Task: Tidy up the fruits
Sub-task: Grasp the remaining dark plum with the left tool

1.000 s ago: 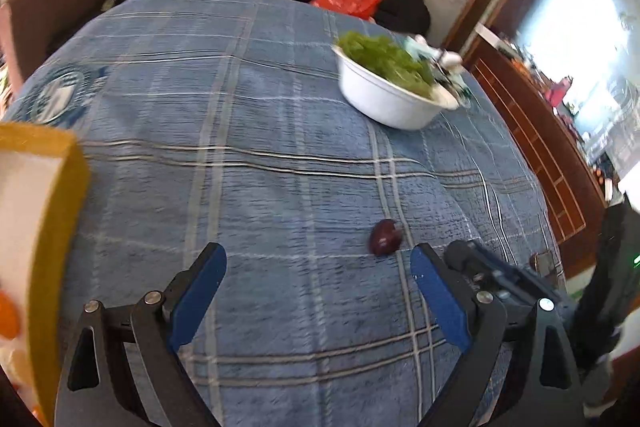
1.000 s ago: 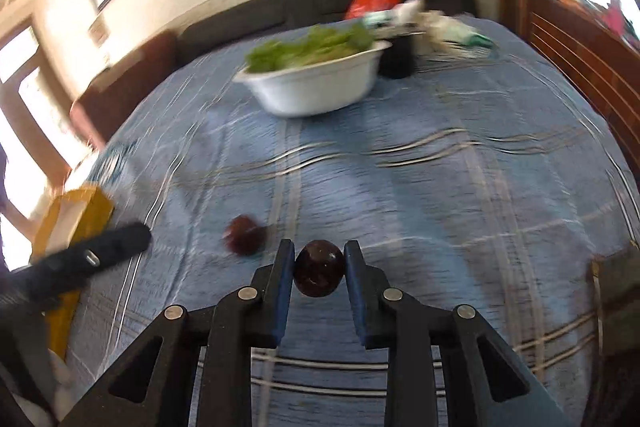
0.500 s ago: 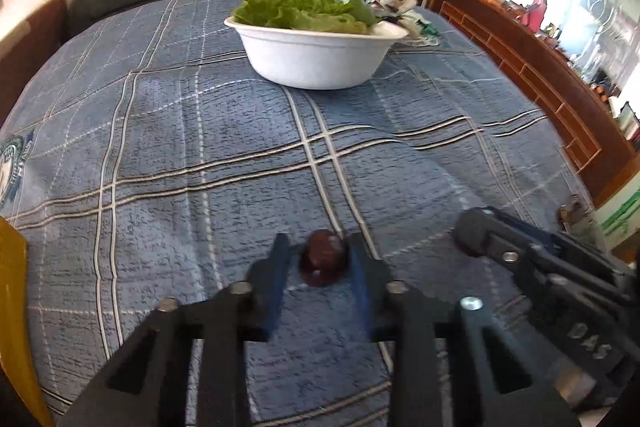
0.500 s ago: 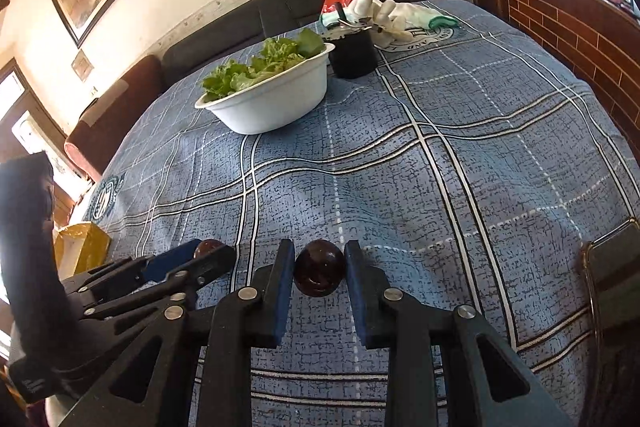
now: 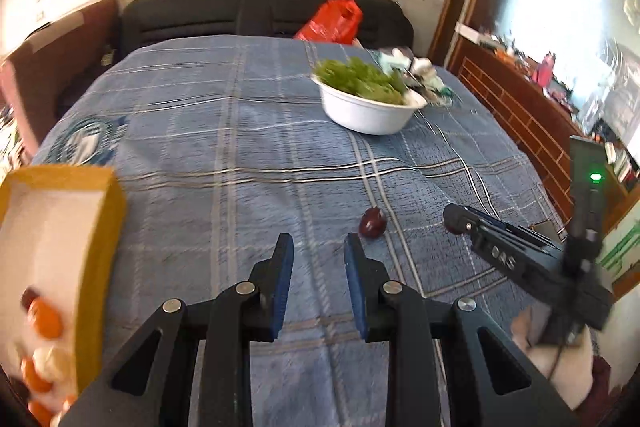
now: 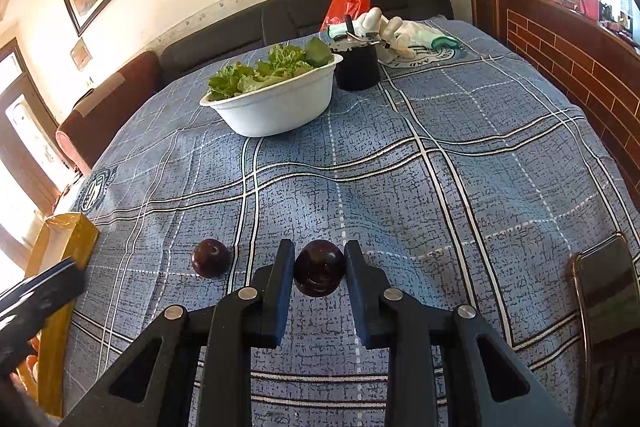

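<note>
In the right wrist view a dark plum [image 6: 319, 269] sits between the blue pads of my right gripper [image 6: 319, 259], which is shut on it just above the blue plaid cloth [image 6: 400, 187]. A second dark plum [image 6: 211, 258] lies loose on the cloth to its left. The left wrist view shows that loose plum [image 5: 373, 223] ahead and slightly right of my left gripper [image 5: 318, 247], whose jaws are shut with nothing between them. A yellow box [image 5: 100, 227] holding several orange fruits [image 5: 46, 315] stands at the left. My right gripper [image 5: 454, 217] reaches in from the right.
A white bowl [image 6: 280, 107] of lettuce stands mid-table, with a black cup [image 6: 357, 67] and white gloves [image 6: 384, 27] behind it. A phone [image 6: 604, 287] lies at the right edge. A red bag [image 5: 332, 21] rests on the dark sofa beyond the table.
My left gripper went from wide open to narrow around the loose plum, then drew back left without it; the plum stays on the cloth. The right gripper keeps its plum and holds still.
</note>
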Motion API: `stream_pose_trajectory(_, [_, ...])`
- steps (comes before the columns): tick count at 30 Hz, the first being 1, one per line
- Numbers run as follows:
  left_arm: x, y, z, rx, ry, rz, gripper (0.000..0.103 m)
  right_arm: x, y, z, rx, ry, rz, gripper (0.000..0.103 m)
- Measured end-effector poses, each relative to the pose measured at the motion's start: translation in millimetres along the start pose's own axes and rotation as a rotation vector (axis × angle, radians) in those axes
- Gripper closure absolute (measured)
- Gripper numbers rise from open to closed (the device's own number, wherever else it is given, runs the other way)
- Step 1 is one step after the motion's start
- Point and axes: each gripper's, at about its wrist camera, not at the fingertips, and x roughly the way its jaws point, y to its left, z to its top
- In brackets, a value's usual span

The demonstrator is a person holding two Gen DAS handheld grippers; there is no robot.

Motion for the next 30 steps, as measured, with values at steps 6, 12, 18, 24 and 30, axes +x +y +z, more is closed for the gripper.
stream_pose_trajectory(6, [-46,31,-24,-0.073,-0.068,0.049,0.078,-5,4,-4,-0.010,-0.042,-0.028,0.076])
stream_pose_trajectory(12, [-70,54,-39,-0.117,-0.086,0.038,0.078,-15,1,-12,0.020,-0.025,-0.013,0.076])
stream_pose_trajectory(18, [-43,37,-18,-0.098,-0.024,-0.062,0.034,-17,-8,-13,0.053,-0.025,0.006,0.075])
stream_pose_trajectory(24, [22,-17,3,0.028,0.041,-0.077,0.034,-16,-21,-12,0.105,-0.016,0.063,0.075])
stream_pose_trajectory(30, [85,-59,13,0.126,0.105,-0.078,0.034,-21,-24,-9,0.124,-0.026,0.083,0.075])
